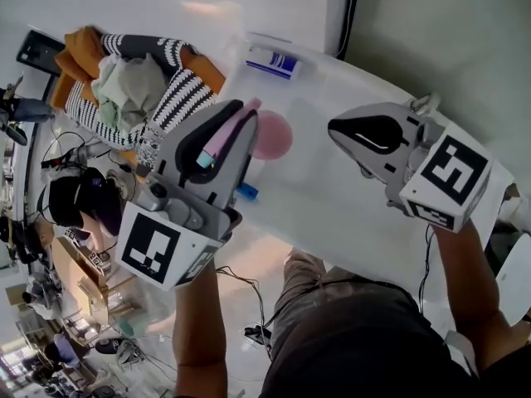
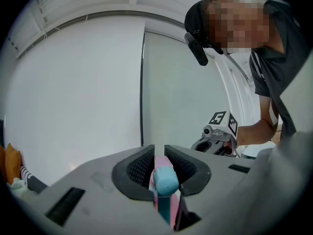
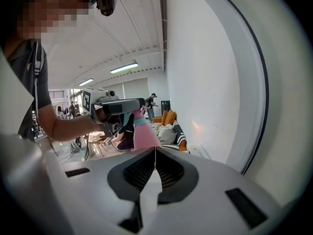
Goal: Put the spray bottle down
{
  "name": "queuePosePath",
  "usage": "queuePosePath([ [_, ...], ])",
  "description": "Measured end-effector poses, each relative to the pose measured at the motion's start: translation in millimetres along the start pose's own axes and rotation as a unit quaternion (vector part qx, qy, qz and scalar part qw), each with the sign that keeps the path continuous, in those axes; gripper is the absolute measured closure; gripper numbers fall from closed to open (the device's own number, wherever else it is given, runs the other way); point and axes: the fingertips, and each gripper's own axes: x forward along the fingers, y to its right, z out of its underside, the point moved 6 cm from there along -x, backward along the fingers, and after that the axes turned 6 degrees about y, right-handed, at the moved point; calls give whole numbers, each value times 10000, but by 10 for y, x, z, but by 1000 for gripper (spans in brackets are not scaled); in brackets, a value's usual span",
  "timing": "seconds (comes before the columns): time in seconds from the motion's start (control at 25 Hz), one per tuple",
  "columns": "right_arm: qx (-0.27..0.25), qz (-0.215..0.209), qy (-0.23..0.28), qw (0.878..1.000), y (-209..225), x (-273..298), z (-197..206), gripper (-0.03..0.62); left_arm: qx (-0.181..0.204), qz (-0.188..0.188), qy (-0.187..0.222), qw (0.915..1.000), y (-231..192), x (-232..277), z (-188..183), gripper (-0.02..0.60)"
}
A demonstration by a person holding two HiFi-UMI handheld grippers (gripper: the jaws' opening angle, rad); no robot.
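2 grippers hung over the table (image 1: 332, 206) in my head view, the left gripper (image 1: 241, 114) clamping the pink spray bottle (image 1: 274, 135) aloft. Left gripper view showed its blue nozzle (image 2: 165, 180) between the pinching jaws. Right gripper view showed the right gripper (image 3: 155, 154) closed, empty.

spray bottle (image 1: 272, 136), between the left gripper (image 2: 159, 153) jaws: pink body, teal head. left gripper and right gripper (image 3: 155, 156): grey shells, black ribbed pads (image 2: 138, 169), black-and-white marker cubes (image 1: 153, 247). beyond the jaws: white table (image 1: 332, 197); black-and-white striped sofa (image 1: 178, 94), orange cushions (image 1: 79, 50); small white bottle (image 1: 274, 62), blue label.
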Motion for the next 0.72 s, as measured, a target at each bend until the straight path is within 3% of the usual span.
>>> queuePosePath([
  [0.72,349,282,-222,9987,517,697,228,585,-380,186,-226,9989,-689,408,668,517],
])
